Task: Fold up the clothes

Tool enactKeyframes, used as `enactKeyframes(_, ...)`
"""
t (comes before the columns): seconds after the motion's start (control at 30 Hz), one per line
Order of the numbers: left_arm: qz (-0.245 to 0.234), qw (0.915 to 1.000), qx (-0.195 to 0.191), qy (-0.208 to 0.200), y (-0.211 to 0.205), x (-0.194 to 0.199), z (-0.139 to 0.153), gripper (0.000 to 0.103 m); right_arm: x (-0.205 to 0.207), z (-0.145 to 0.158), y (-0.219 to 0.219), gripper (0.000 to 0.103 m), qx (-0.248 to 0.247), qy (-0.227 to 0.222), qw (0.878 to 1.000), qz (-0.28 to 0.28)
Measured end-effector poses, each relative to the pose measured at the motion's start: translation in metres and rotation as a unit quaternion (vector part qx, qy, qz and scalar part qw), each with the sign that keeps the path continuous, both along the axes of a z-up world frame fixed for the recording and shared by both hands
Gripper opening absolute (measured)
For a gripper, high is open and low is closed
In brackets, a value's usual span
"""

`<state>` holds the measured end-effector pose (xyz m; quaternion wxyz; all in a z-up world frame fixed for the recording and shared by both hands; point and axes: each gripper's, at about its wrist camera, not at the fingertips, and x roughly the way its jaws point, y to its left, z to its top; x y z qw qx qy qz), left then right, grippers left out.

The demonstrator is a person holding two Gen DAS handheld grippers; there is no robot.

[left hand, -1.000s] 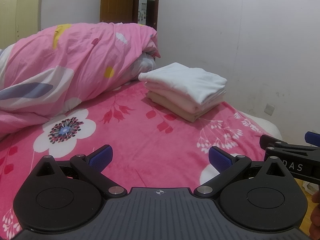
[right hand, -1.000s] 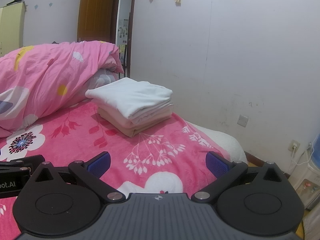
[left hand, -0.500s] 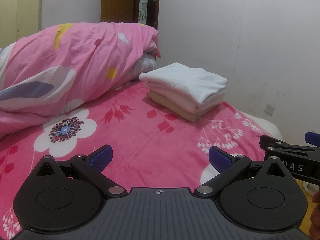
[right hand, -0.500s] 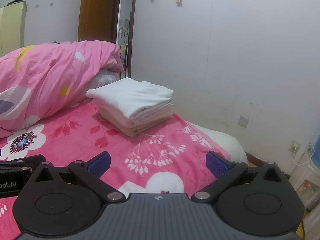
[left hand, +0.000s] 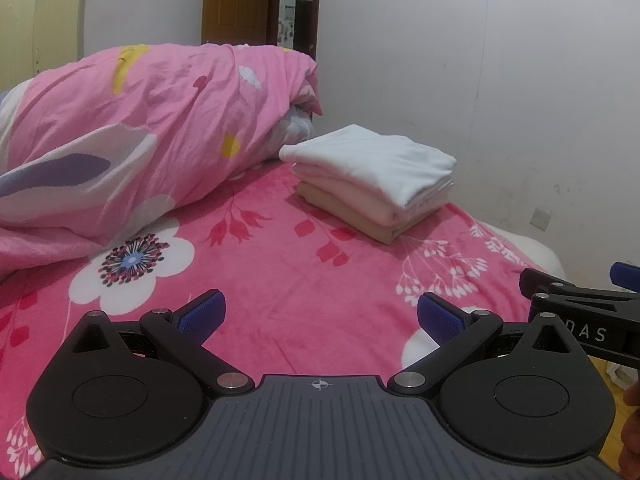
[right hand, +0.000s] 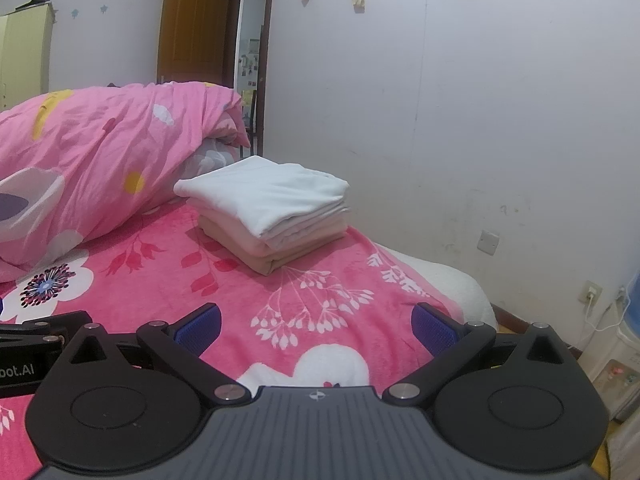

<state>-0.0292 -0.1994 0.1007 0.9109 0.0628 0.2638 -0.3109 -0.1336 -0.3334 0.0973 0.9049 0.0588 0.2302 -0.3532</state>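
Left gripper [left hand: 320,316]: jaws spread wide, nothing between the 2 blue pads; it hovers over the near part of the bed, pointing toward the far end.
Right gripper [right hand: 316,324]: jaws likewise spread wide and holding nothing; it hangs over the near right edge of the bed, just beside the left one.
Gripper neighbours: part of the right gripper's black frame shows at the right edge of the left wrist view, and part of the left gripper's frame shows at the left edge of the right wrist view.
Folded clothes [left hand: 370,184]: a neat stack of 3 folded pieces near the far right corner of the bed, well apart from both grippers.
Stack order: a white piece [right hand: 264,192] on top, a pale pink piece [right hand: 236,232] in the middle, a tan piece [right hand: 256,262] at the bottom, edges roughly lined up.
Bed cover [left hand: 280,280]: bright pink blanket with white flowers and red leaf sprigs, lying flat under the stack and under both grippers.
Duvet [left hand: 140,140]: a bulky pink quilt heaped along the far left side of the bed, its end just beside the stack.
Wall [right hand: 480,120]: plain white, running along the right side of the bed, with a socket plate low down.
Door [right hand: 192,28]: brown wood, standing open beyond the far end of the bed.
Hand [left hand: 632,432]: a sliver at the lower right edge of the left wrist view.
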Motion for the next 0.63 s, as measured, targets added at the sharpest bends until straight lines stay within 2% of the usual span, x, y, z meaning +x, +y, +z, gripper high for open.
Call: enactKeyframes(0.63,0.005,1.0,0.002,0.001,-0.0016,0.0032,-0.0051,0.103,0.005,-0.0026,-0.0027,0.103,0.001,0.002,1.0,0.004)
